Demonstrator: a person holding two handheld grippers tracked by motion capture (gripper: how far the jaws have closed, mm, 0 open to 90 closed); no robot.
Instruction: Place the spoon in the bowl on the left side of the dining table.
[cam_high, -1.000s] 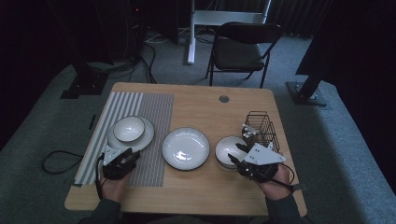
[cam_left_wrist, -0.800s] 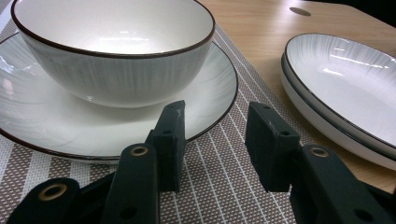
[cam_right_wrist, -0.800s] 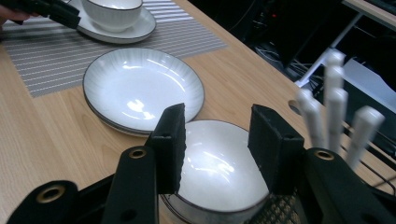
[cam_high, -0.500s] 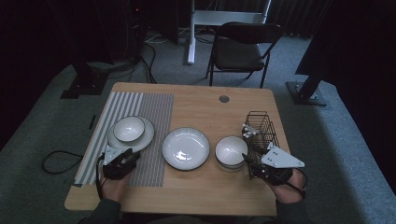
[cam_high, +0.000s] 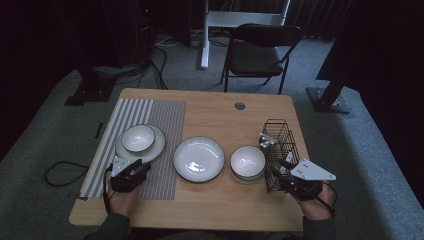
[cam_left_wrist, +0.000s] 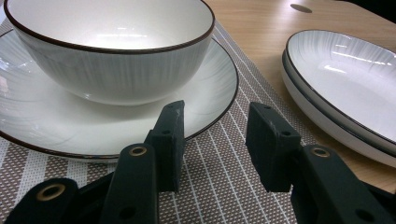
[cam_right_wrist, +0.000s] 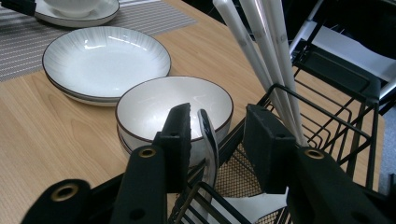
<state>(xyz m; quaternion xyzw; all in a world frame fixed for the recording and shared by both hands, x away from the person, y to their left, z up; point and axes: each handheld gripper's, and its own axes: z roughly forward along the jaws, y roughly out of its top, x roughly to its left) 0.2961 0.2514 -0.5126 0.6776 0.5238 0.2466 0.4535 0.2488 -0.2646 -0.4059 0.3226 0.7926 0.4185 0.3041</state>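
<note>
Your right tongs (cam_right_wrist: 217, 140) hang spread apart at the near end of the black wire basket (cam_high: 278, 152), a spoon (cam_right_wrist: 208, 140) standing upright between the jaws, ungripped; white handles (cam_right_wrist: 261, 51) lean in the basket just beyond. Beside it on the bench (cam_high: 215, 112) sit a small bowl (cam_high: 247, 162) and a shallow plate (cam_high: 199, 158). Your left tongs (cam_left_wrist: 215, 142) rest released on the striped mat (cam_high: 160, 112), just before a plate (cam_left_wrist: 116, 126) bearing a bowl (cam_left_wrist: 112, 51).
</note>
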